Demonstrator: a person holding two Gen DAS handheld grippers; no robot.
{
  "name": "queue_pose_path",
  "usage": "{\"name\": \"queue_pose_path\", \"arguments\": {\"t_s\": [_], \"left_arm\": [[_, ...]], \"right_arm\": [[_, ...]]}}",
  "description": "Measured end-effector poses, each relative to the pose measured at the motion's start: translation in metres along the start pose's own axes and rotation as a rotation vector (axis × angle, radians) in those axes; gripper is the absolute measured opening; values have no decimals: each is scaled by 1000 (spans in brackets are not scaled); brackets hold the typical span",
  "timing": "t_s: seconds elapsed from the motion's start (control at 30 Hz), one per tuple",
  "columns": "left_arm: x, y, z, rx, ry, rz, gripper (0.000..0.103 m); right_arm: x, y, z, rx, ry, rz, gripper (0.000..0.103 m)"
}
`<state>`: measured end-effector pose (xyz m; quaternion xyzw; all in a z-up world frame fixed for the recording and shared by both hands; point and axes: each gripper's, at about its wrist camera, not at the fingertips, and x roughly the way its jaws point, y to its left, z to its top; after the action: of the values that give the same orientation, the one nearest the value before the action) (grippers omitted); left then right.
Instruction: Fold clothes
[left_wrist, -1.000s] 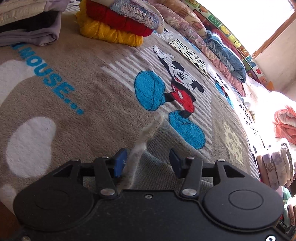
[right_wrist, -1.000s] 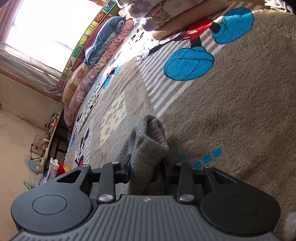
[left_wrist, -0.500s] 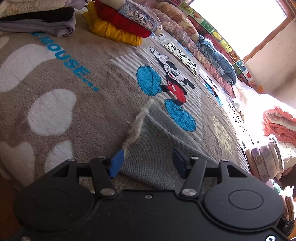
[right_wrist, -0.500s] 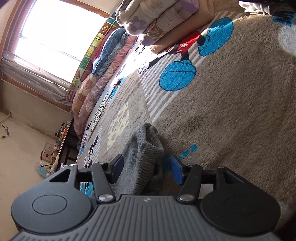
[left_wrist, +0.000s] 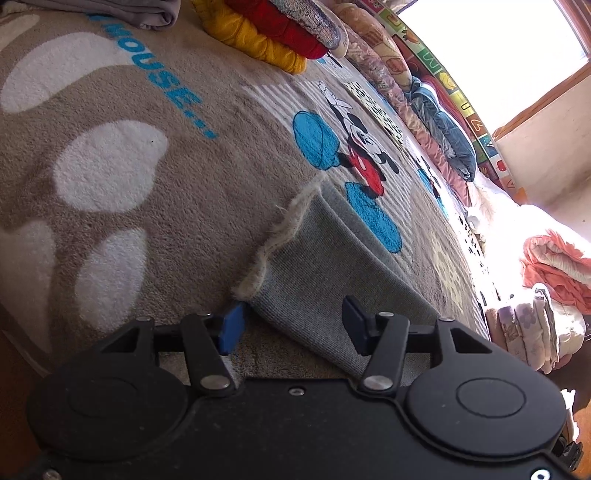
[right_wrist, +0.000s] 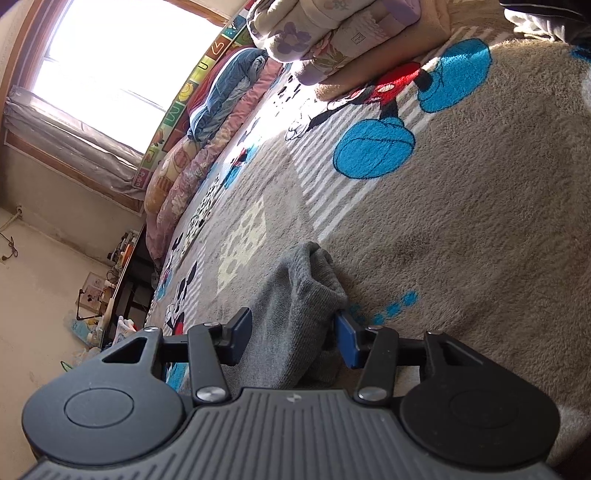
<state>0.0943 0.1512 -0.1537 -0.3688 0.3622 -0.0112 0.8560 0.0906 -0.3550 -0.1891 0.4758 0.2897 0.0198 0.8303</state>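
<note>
A grey knit garment (left_wrist: 325, 273) lies on the brown Mickey Mouse blanket (left_wrist: 155, 221), with a fuzzy beige edge (left_wrist: 284, 225) along its left side. My left gripper (left_wrist: 291, 325) is open, its blue pads on either side of the garment's near edge. In the right wrist view the same grey garment (right_wrist: 295, 317) is bunched into a lump between the fingers. My right gripper (right_wrist: 291, 339) is open, pads apart around the cloth.
A stack of folded clothes (left_wrist: 273, 33), yellow and red, sits at the far end of the blanket. Rolled quilts (left_wrist: 443, 129) line the window side. Folded floral bedding (right_wrist: 332, 33) and pink bedding (left_wrist: 554, 266) lie at the blanket's edges.
Both grippers have opened and let go of the grey garment. The left gripper has pulled back, and the garment now lies spread flatter on the blanket.
</note>
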Motion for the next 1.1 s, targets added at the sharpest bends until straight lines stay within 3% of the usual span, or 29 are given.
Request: {"name": "queue_pose_path", "arguments": {"t_s": [0.23, 0.5, 0.73, 1.1], "left_arm": [[-6, -15, 6, 45, -62, -15, 7], [-24, -54, 37, 73, -157, -77, 3], [4, -78, 74, 40, -159, -101, 3], [55, -86, 111, -14, -153, -57, 3]], "right_arm": [[10, 2, 3, -22, -4, -38, 24], [5, 7, 10, 19, -43, 22, 18], [17, 18, 30, 56, -43, 66, 18], [61, 25, 65, 89, -32, 61, 18]]}}
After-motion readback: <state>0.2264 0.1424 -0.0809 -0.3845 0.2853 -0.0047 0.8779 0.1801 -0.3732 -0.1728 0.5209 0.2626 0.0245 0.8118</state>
